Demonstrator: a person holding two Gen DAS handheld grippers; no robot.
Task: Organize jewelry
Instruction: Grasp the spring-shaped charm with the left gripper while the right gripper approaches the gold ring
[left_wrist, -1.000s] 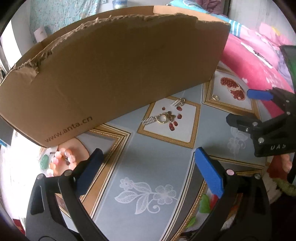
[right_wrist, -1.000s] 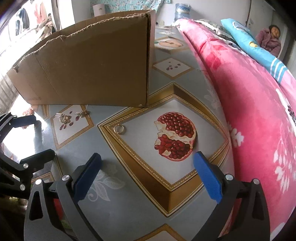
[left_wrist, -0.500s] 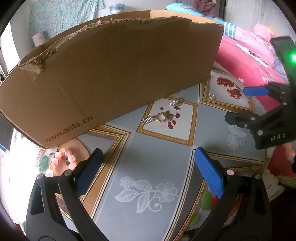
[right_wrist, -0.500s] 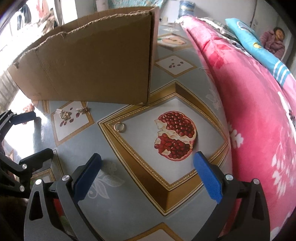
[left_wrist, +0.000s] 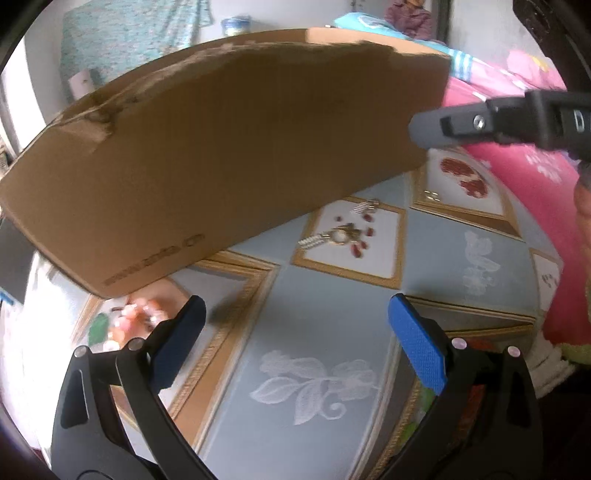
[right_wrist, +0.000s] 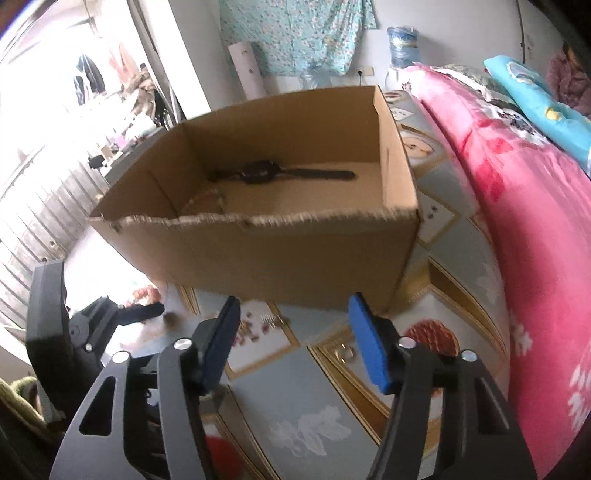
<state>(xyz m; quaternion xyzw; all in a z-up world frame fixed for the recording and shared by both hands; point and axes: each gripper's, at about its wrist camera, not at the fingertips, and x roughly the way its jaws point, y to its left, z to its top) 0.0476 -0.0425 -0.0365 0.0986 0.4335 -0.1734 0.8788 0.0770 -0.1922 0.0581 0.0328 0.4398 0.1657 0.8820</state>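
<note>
Loose jewelry lies on the patterned table in front of an open cardboard box (right_wrist: 280, 254). A gold pendant with a silver clip (left_wrist: 341, 236) and small earrings (left_wrist: 365, 205) lie on a white tile. A gold ring (right_wrist: 345, 350) lies by the pomegranate picture, and a pink bead bracelet (left_wrist: 136, 317) lies at the left. Inside the box are a black watch (right_wrist: 280, 173) and a beaded piece (right_wrist: 203, 201). My left gripper (left_wrist: 295, 332) is open above the table with nothing in it. My right gripper (right_wrist: 295, 332) hangs above the box's near wall; its jaws are closing with nothing between them.
A pink flowered quilt (right_wrist: 517, 229) lies piled along the right side of the table. The box's tall near wall (left_wrist: 221, 155) fills the upper half of the left wrist view. A window with railings (right_wrist: 33, 192) lies to the left.
My right gripper has risen and tilted up, so the inside of the box now shows, and its jaws have narrowed. In the left wrist view the table has shifted slightly.
</note>
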